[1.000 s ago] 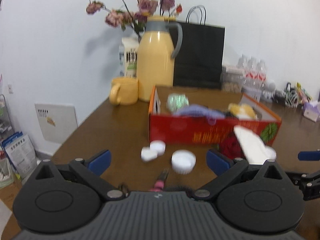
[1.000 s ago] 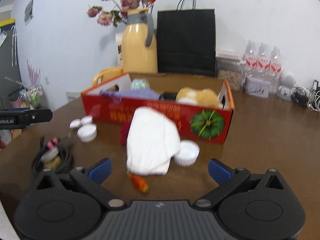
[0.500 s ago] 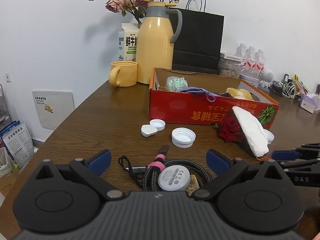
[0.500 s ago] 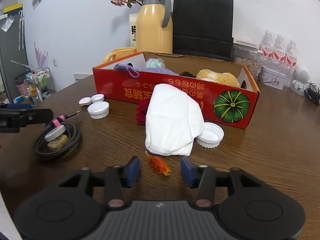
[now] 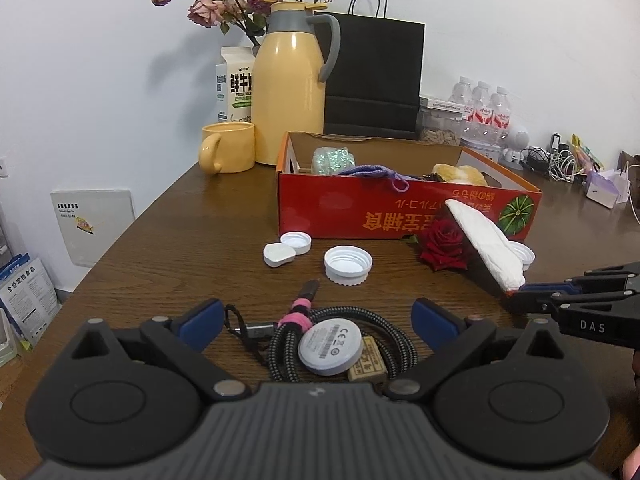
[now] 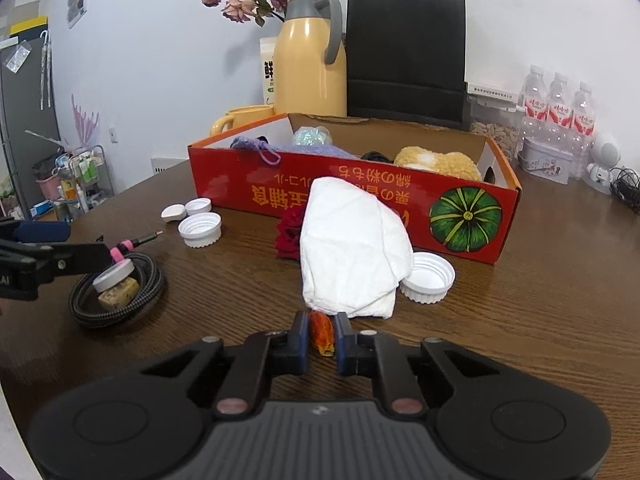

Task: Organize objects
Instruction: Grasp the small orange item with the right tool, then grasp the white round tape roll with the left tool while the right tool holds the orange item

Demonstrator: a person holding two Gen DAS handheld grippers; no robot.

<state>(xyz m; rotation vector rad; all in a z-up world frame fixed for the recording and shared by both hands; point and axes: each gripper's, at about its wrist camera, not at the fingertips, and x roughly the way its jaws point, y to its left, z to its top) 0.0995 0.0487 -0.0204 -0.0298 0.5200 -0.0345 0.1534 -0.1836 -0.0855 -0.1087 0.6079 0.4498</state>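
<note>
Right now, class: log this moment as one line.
right gripper: just closed on orange piece | left gripper: open over cable coil

Dark wooden worktop (image 6: 540, 320), carrying a red box (image 6: 360, 196), white cloth (image 6: 352, 248), rose (image 5: 442, 242), three white caps (image 5: 347, 265), coiled cable (image 5: 344, 344), yellow mug (image 5: 228, 147) and jug (image 5: 290, 88).
</note>
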